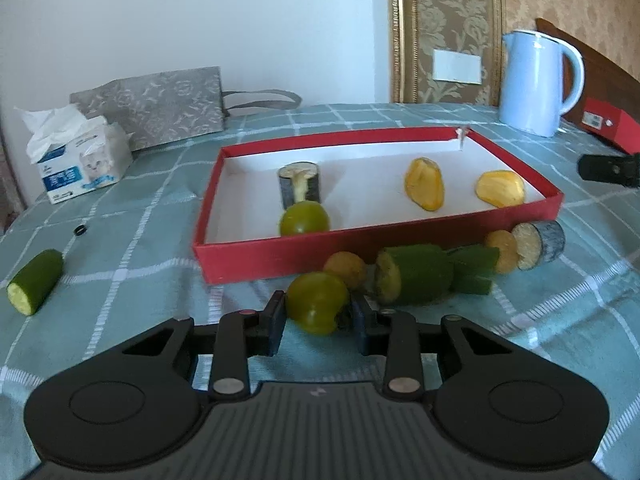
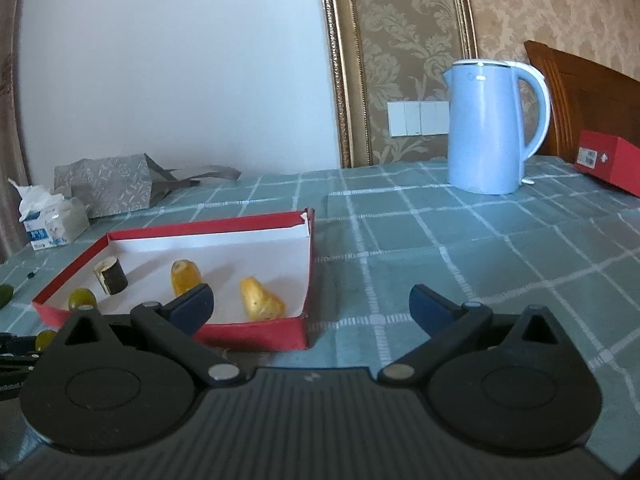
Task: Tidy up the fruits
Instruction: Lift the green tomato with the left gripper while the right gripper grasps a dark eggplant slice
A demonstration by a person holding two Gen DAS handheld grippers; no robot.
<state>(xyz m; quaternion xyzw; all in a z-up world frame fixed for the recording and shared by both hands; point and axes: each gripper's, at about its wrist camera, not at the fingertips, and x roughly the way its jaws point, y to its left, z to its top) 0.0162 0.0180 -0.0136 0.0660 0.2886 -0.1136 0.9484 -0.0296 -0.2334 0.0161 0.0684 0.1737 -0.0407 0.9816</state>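
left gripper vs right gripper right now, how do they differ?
The left gripper is closed on a green fruit; the right gripper stands wide open with nothing between its fingers. The left gripper sits in front of the red box, at the loose fruit on the tablecloth; the right gripper hangs by the box's right corner. Both have black bodies with blue pads.

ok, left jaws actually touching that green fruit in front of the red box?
Touching. The left wrist view shows the left gripper with both jaws pressed against the sides of the green fruit, no gap either side.
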